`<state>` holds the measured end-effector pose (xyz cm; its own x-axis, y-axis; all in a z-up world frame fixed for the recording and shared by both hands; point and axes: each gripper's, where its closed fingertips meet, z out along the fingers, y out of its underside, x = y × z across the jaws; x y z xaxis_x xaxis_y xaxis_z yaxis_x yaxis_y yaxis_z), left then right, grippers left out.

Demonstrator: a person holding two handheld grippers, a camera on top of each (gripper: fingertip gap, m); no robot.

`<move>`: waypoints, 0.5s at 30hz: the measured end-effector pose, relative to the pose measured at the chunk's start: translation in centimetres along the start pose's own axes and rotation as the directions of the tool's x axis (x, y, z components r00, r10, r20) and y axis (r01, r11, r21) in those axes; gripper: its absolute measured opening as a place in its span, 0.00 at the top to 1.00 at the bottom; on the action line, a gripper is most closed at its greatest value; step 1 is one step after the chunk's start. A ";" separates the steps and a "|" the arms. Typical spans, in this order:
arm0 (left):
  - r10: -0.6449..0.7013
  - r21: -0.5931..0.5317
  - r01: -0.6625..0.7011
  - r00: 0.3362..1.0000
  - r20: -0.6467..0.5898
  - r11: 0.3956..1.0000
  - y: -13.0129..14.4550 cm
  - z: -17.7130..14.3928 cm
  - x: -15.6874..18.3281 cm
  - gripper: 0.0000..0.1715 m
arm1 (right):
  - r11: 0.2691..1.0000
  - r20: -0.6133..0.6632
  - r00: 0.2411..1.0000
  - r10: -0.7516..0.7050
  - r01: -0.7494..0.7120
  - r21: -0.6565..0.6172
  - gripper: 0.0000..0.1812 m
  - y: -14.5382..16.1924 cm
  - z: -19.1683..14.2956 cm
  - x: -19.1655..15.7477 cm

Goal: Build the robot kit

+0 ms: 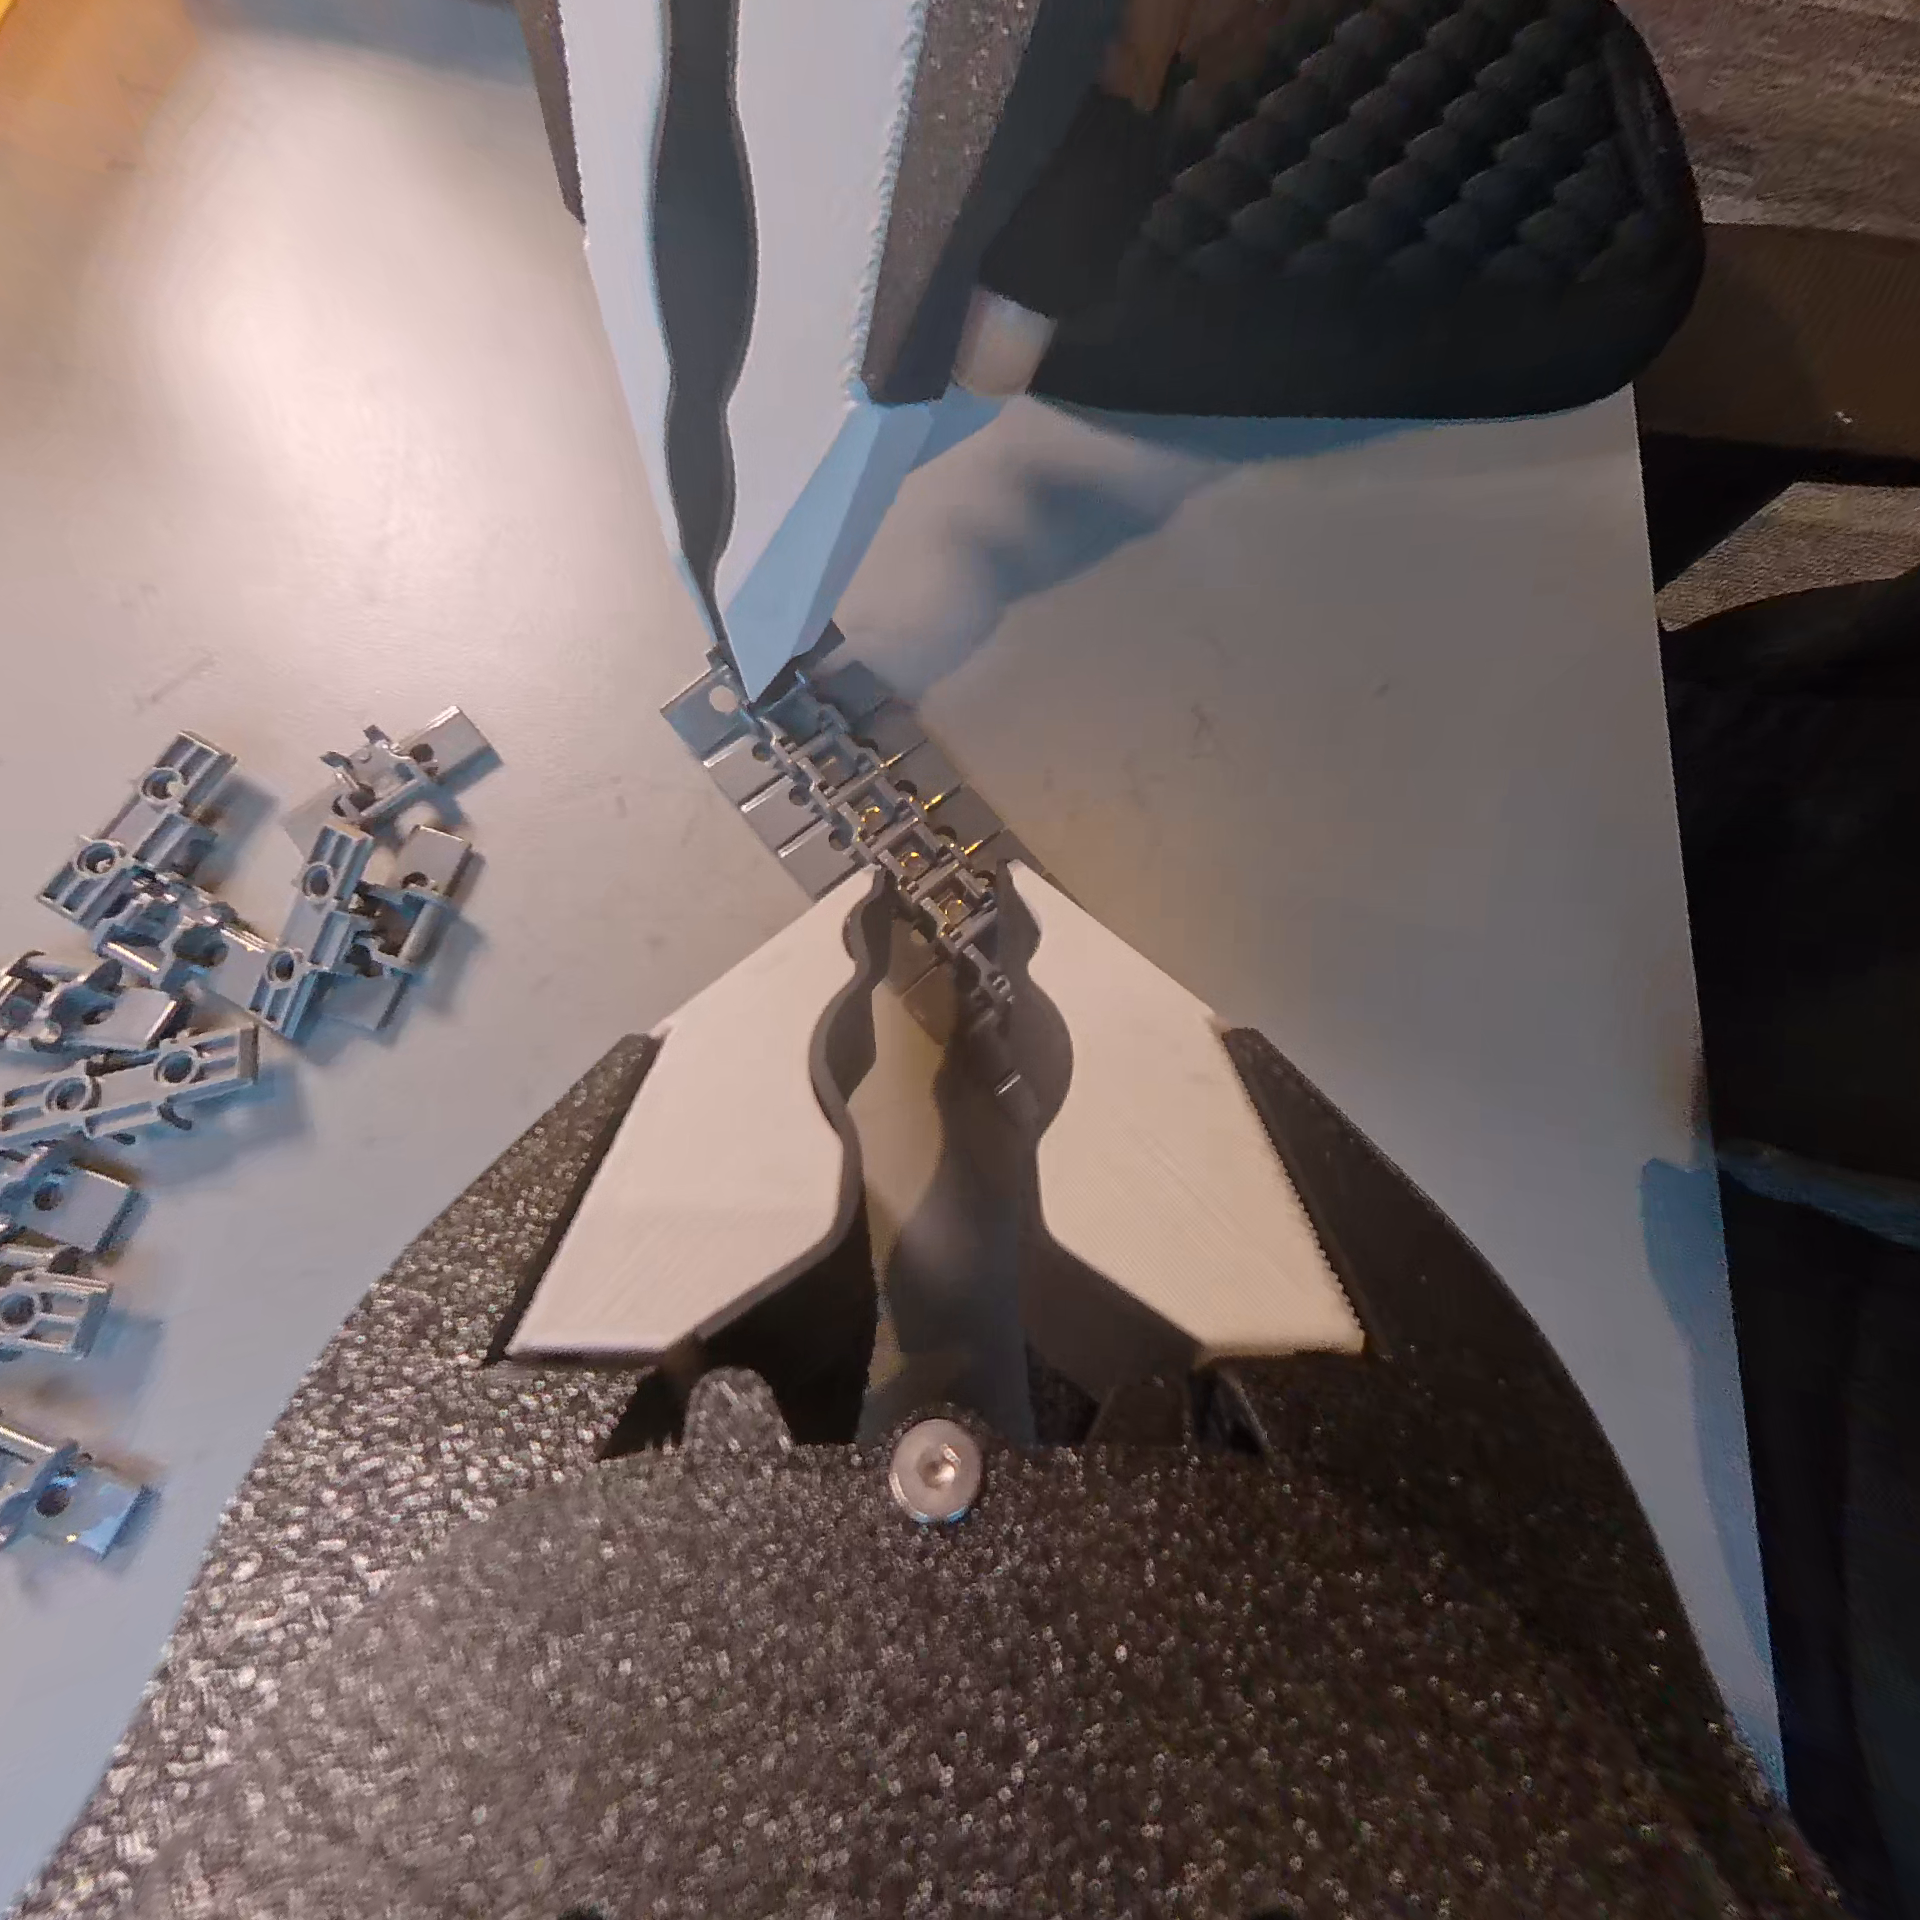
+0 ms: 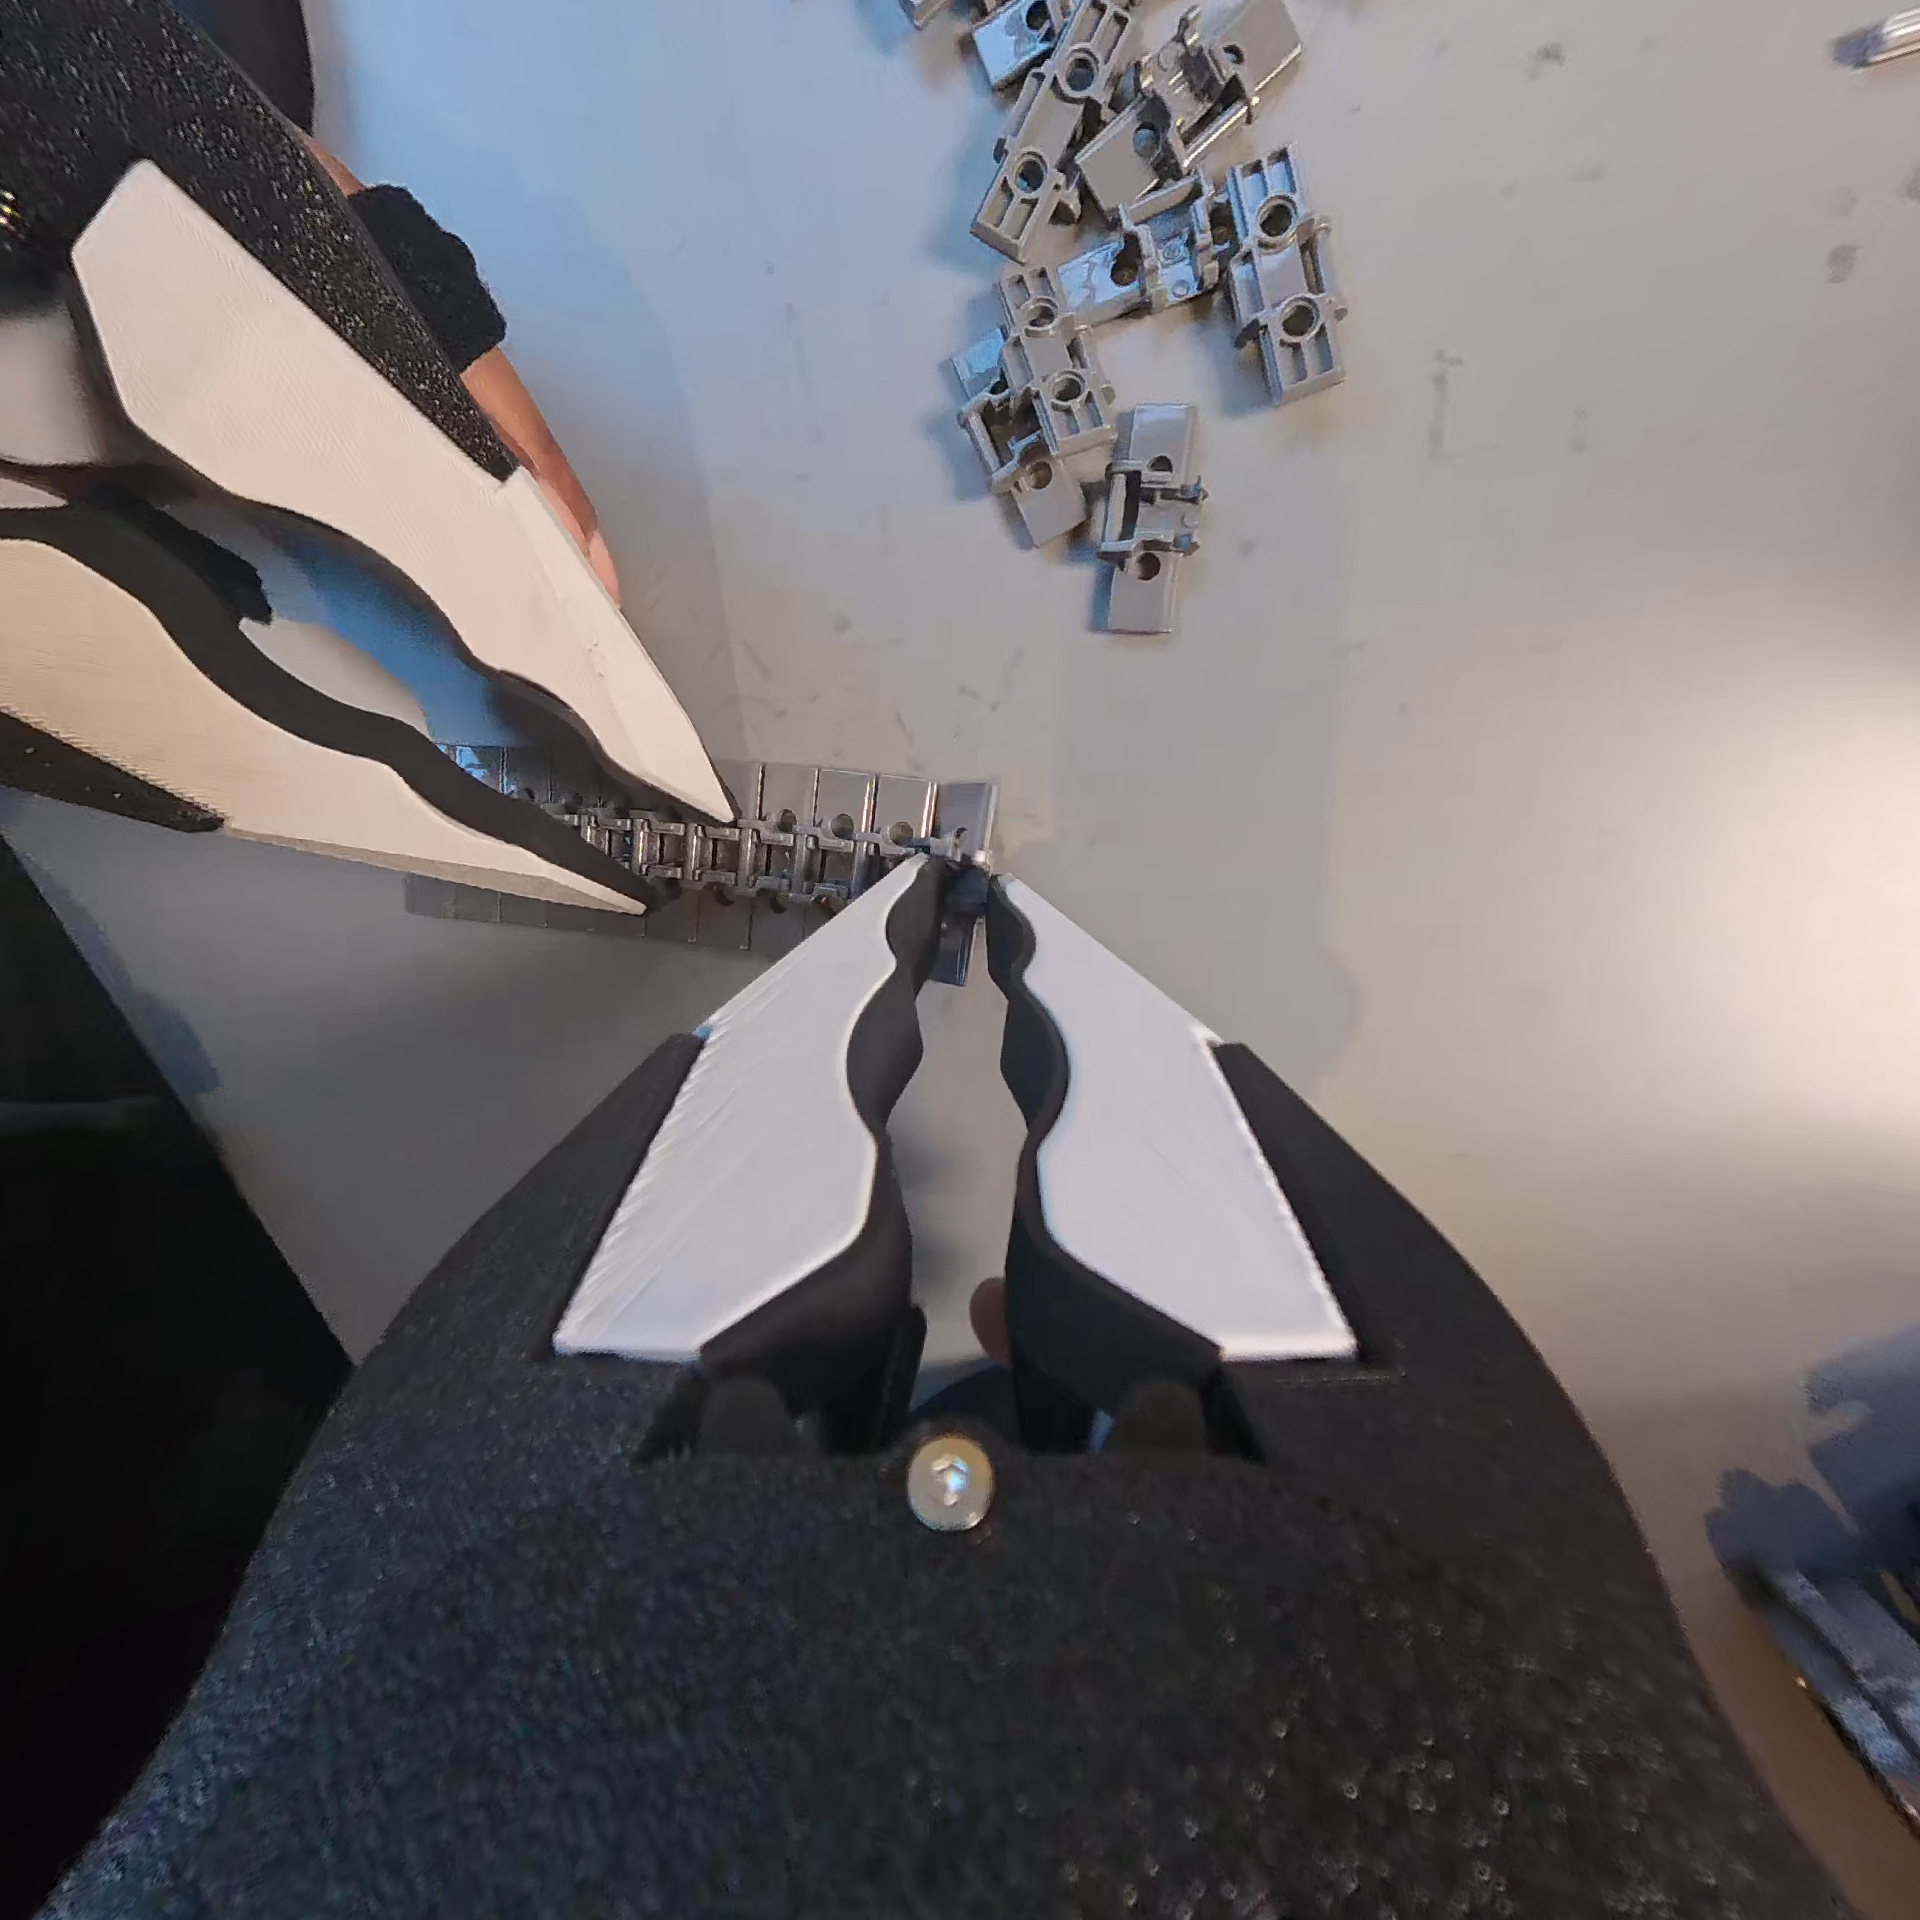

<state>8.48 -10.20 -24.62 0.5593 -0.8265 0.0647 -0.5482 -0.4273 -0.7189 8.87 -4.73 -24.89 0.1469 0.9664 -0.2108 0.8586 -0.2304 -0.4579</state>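
Grey plastic track chain (image 1: 831,790) lies flat on the pale tabletop (image 1: 343,436), links joined in a short strip, near the table's edge.

Left gripper (image 1: 940,914): jaws nearly closed, tips pinching one end of the chain along its centre rib; several links run back between the fingers. In the right wrist view it (image 2: 686,862) comes in from the left over the strip.

Right gripper (image 2: 961,868): jaws narrowed to a small gap, tips clamped on the last link at the opposite end of the chain (image 2: 821,831). In the left wrist view it (image 1: 732,665) comes down from the top onto that end link.

Loose pile of the same grey links (image 2: 1132,281) sits on the table, well apart from the chain; also visible left of the chain in the left wrist view (image 1: 208,987).

Black-gloved hand (image 1: 1351,208) holds the right gripper.
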 end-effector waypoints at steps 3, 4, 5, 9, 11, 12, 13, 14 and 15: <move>0.011 -0.002 -0.011 1.000 0.012 1.000 0.0 0.0 0.0 0.89 | 1.000 0.012 1.000 0.002 -0.003 0.030 0.95 0.1 0.0 0.1; 0.008 -0.002 -0.008 1.000 0.009 1.000 0.0 0.0 0.0 0.89 | 0.999 0.007 1.000 -0.015 0.015 0.034 0.95 0.1 0.0 0.1; 0.005 -0.002 -0.005 1.000 0.006 1.000 0.0 0.0 0.0 0.89 | 0.998 -0.011 0.999 -0.044 0.045 0.032 0.95 0.1 0.0 0.1; 0.010 -0.002 -0.010 1.000 0.010 1.000 0.0 0.0 0.0 0.89 | 0.993 -0.050 0.993 -0.108 0.110 0.035 0.95 0.0 -0.1 0.1; 0.006 -0.003 -0.006 1.000 0.004 1.000 0.0 0.0 0.0 0.89 | 0.995 -0.001 0.996 -0.084 0.084 0.052 0.95 -0.2 -0.1 0.1; 0.003 -0.003 -0.003 1.000 0.002 1.000 0.0 0.0 0.0 0.89 | 0.996 0.032 0.997 -0.063 0.061 0.063 0.94 -0.3 -0.2 0.1; 0.001 -0.003 -0.001 1.000 0.001 1.000 0.0 0.0 0.0 0.89 | 0.997 0.076 0.996 -0.037 0.032 0.071 0.88 -0.4 -0.3 0.1; 0.000 -0.003 0.000 1.000 0.000 1.000 0.0 0.0 0.0 0.89 | 0.995 0.140 0.990 -0.011 -0.003 0.098 0.82 -0.8 -0.7 -0.2; -0.003 -0.003 0.003 1.000 -0.002 1.000 0.1 0.0 0.0 0.89 | 0.988 0.172 0.985 0.013 -0.039 0.148 0.81 -1.6 -1.4 -0.1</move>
<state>8.45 -10.24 -24.66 0.5597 -0.8258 0.0686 -0.5485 -0.4312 -0.7164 8.16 -4.32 -22.97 0.0715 0.9294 -0.3621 0.7704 -0.2820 -0.5719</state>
